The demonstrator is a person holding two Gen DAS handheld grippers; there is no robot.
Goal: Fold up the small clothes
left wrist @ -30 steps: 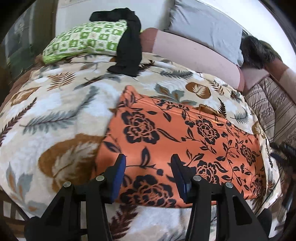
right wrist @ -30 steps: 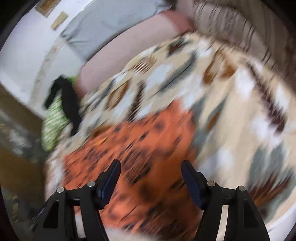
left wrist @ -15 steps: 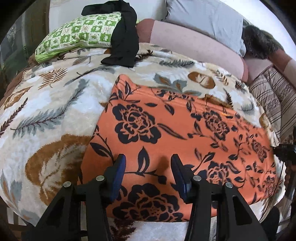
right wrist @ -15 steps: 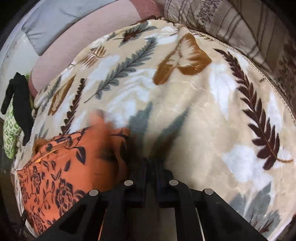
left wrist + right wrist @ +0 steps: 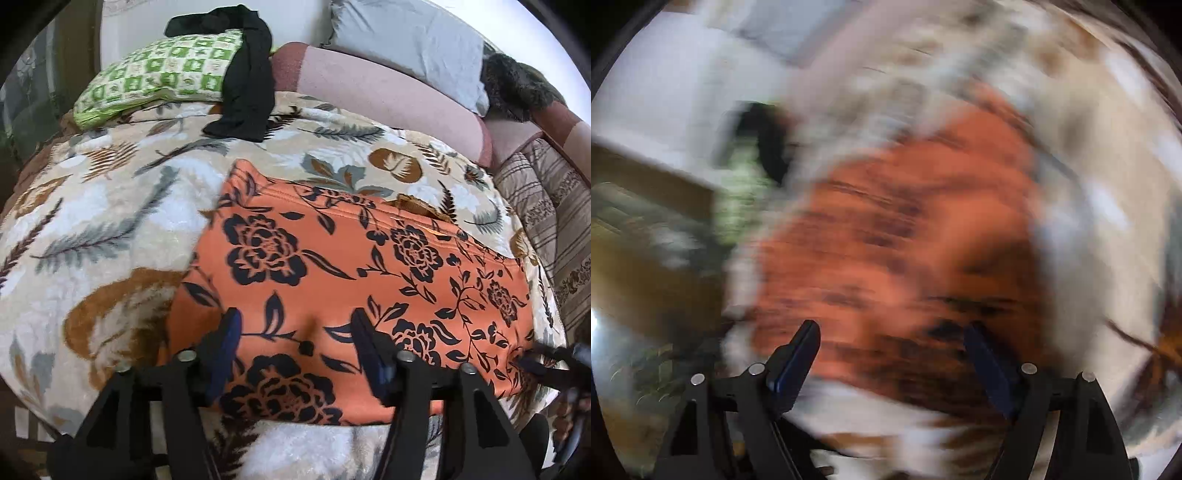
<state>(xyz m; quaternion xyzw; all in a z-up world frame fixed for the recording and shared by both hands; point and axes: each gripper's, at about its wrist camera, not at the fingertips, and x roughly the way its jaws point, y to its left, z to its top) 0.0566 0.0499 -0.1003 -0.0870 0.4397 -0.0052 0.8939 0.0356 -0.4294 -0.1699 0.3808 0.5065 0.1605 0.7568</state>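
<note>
While the orange black-flowered garment (image 5: 332, 280) lies flat, seemingly folded once, near the bed's front edge on the leaf-print blanket (image 5: 110, 221), both tongs have just been opening: left tongs (image 5: 295, 343) & right tongs (image 5: 890, 350) released, nothing between. More folds prob. left.

wall (image 5: 303, 22): white | sofa back (image 5: 388, 96): pink | grey cushion (image 5: 406, 40)

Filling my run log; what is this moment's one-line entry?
left gripper: open, just widened, over orange floral garment | right gripper: just reopened, empty | garment: flat on blanket
</note>
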